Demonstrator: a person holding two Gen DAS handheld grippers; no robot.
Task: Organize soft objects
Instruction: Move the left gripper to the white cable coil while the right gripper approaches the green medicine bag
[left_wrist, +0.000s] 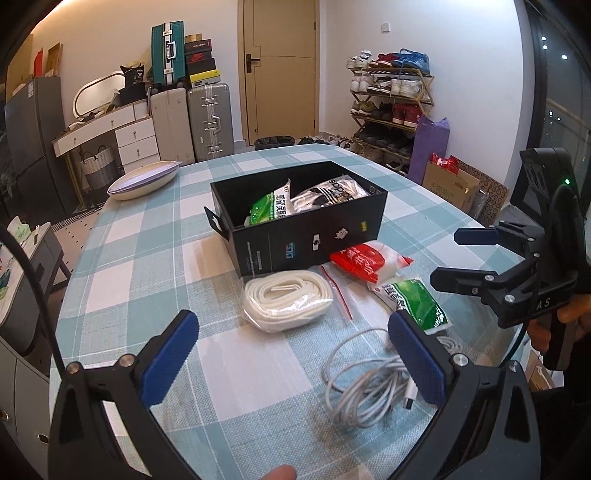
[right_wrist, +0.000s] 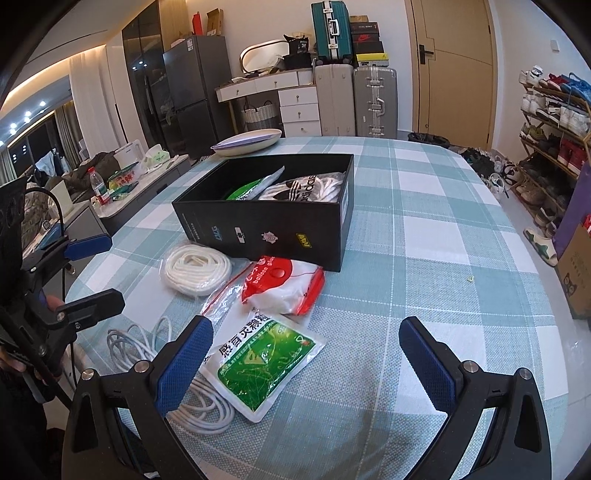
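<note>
Cable partly hidden behind wide-open, empty left claw; right claw likewise.

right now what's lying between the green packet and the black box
A red and white bag lies between the green packet and the black box, its far end against the box wall. The right wrist view shows it best.

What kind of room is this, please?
Probably a living or dining area of a home: a table with a checked cloth, a shoe rack beside the door, and stacked suitcases.
</note>
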